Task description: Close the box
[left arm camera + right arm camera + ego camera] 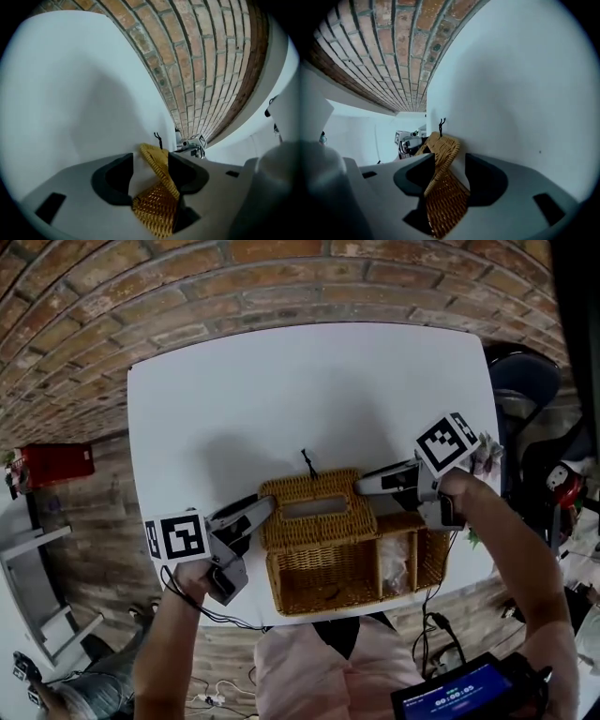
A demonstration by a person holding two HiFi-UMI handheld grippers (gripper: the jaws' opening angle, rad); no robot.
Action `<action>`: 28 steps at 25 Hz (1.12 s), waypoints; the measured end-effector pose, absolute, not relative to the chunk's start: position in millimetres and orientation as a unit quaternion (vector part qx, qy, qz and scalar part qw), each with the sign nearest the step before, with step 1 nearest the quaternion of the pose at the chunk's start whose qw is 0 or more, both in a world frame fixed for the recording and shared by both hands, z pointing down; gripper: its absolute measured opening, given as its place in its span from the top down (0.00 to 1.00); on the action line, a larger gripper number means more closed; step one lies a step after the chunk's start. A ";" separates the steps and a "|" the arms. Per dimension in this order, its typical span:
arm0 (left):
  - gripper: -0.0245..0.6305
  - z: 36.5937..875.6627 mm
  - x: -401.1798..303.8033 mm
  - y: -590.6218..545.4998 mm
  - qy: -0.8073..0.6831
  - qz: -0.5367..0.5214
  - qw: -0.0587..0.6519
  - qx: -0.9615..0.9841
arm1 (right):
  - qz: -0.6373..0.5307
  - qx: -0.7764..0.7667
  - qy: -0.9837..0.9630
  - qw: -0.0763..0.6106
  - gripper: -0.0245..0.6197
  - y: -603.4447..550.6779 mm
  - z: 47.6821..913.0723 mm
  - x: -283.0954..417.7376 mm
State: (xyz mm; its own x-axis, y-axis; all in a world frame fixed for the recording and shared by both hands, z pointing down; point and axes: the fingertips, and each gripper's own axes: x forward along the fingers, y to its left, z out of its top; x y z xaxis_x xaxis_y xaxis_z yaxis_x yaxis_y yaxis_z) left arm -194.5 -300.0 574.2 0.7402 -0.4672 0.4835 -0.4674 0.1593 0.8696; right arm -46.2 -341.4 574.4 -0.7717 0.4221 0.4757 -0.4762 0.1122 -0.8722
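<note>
Brick wall (281,287) behind, white desk (234,409) below it. A wicker box (328,582) is seen at the desk's near edge, just in front of the person. Its lid (314,507) is raised and tilted toward the far side, so the inside is exposed. A black loop (307,462) is noted at the lid's far edge.

Left tool (262,507) is placed at the lid's left end, right tool (366,486) at its right end. In each gripper view the jaws are spread wide with the lid's woven edge between them; it lies close against 1 jaw and is not clamped.

Step in hand, as judged: bringing the lid down. Both ends are best lowered together and level, so that the weave is not twisted. A light hold or a push is probably enough. The box should be kept from sliding toward the near edge.

Pose: both forearms are reached in from below, angled inward. Left hand (202,582) is held lower and nearer, right hand (459,493) farther out.
</note>
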 end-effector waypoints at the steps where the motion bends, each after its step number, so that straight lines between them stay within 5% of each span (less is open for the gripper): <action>1: 0.60 576.7 -196.7 -299.5 -0.364 0.006 0.672 0.645 | 0.669 0.020 -0.663 0.335 0.64 -341.6 575.1 -48.4; 11: 0.64 548.1 -181.3 -318.7 -0.317 -0.127 0.694 0.634 | 0.654 0.053 -0.695 0.296 0.77 -357.4 567.7 -55.0; 28: 0.64 476.5 -200.0 -314.3 -0.371 -0.094 0.573 0.725 | 0.543 0.080 -0.793 0.263 0.85 -362.1 481.6 -63.1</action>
State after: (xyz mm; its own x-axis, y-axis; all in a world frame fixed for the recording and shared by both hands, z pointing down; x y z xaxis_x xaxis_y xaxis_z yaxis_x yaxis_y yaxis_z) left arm -200.0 -314.3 476.5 0.7077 -0.6448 0.2887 -0.4299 -0.0688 0.9003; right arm -63.1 -362.1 481.6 -0.8484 0.1588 0.5050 -0.4131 0.3980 -0.8191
